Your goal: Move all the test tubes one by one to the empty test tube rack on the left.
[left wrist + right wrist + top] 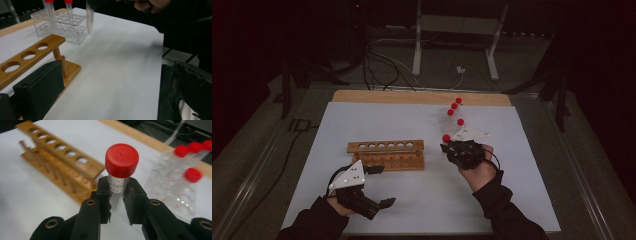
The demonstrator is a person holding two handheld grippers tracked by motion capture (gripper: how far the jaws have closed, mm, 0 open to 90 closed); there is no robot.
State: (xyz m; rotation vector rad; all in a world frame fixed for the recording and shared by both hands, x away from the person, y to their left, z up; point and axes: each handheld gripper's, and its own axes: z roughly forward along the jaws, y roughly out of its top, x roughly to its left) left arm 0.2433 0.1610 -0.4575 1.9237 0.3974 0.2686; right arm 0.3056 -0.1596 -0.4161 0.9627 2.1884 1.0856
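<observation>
A wooden tube rack (384,155) with a row of empty holes lies mid-table. Behind it to the right stands a clear plastic rack (452,119) with several red-capped tubes. My right gripper (448,146) hovers between the two racks, shut on a red-capped tube (121,160) that stands upright between its jaws. That tube (89,17) hangs above the white mat, its tip clear of the surface. My left gripper (381,186) sits near the front left, beside the wooden rack (30,55). Its jaws are wide apart with nothing between them.
A white mat (422,200) covers the table, with a wooden strip (422,97) along the far edge. Beyond the table are cables and a metal stand (457,30) on the floor. A dark sleeve (185,27) reaches across the left gripper view.
</observation>
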